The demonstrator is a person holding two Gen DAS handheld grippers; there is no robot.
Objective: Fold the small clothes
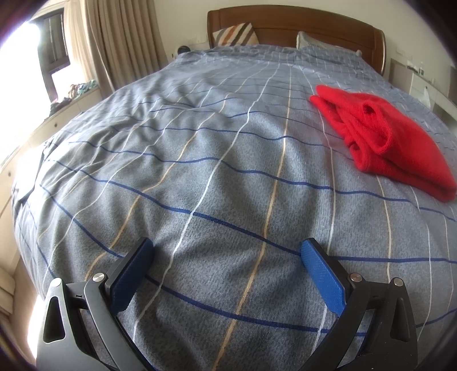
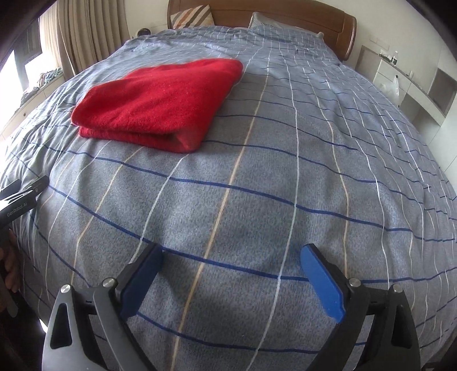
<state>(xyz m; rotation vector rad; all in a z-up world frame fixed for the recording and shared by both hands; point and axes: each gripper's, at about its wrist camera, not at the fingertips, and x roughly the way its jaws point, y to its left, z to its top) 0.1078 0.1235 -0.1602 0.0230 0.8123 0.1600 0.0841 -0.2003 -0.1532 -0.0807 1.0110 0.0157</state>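
A red knitted garment lies folded in a thick rectangle on the grey checked bed cover. It also shows in the left wrist view, at the right, with its layered folded edges facing me. My left gripper is open and empty above the cover, well to the left of the garment. My right gripper is open and empty, nearer than the garment and to its right. The body of the left gripper shows at the left edge of the right wrist view.
A wooden headboard with a striped pillow stands at the far end of the bed. Curtains and a window sill lie to the left. White shelves and a counter stand to the right.
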